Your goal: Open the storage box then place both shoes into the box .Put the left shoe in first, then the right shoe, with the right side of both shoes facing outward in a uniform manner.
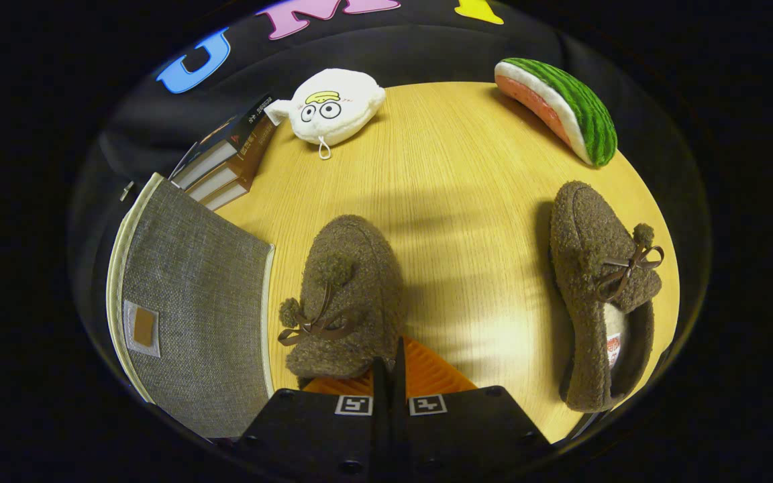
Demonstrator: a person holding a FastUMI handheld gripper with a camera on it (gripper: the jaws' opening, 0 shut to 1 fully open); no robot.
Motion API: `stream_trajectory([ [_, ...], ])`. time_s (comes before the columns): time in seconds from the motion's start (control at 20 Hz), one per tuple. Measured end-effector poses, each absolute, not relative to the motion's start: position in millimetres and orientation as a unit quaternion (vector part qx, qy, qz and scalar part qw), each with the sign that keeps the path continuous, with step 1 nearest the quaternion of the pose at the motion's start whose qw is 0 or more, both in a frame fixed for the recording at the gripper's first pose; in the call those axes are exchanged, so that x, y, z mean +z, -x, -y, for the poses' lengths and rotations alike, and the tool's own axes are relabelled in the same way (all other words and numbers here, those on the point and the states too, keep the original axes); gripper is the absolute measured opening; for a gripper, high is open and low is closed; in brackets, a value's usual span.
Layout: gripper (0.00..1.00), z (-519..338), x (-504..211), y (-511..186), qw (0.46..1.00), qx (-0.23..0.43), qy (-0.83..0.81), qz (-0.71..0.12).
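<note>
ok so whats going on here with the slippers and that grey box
A person is holding a gripper over a wooden table. Its fingers are closed together, holding nothing, right behind the nearer brown fuzzy shoe. The other shoe lies off to the right on its side. The grey storage box sits to the left with its lid still shut, so neither shoe is packed yet.
</note>
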State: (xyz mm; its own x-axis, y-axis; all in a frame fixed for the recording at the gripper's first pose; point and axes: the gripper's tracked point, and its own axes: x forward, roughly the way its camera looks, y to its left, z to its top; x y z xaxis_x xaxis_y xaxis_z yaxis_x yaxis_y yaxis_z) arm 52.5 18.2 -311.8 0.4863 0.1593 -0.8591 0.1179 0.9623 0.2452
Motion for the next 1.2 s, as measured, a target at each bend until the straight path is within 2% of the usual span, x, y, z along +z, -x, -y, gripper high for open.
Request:
stream_trajectory([
  [0.3, 0.05, -22, -253, -50, 0.858, 0.016, -0.195, -0.474],
  [0.65, 0.05, -30, -151, -52, 0.874, 0.047, -0.227, -0.426],
  [1.2, 0.05, -139, -54, -66, 0.851, 0.124, -0.328, -0.39],
])
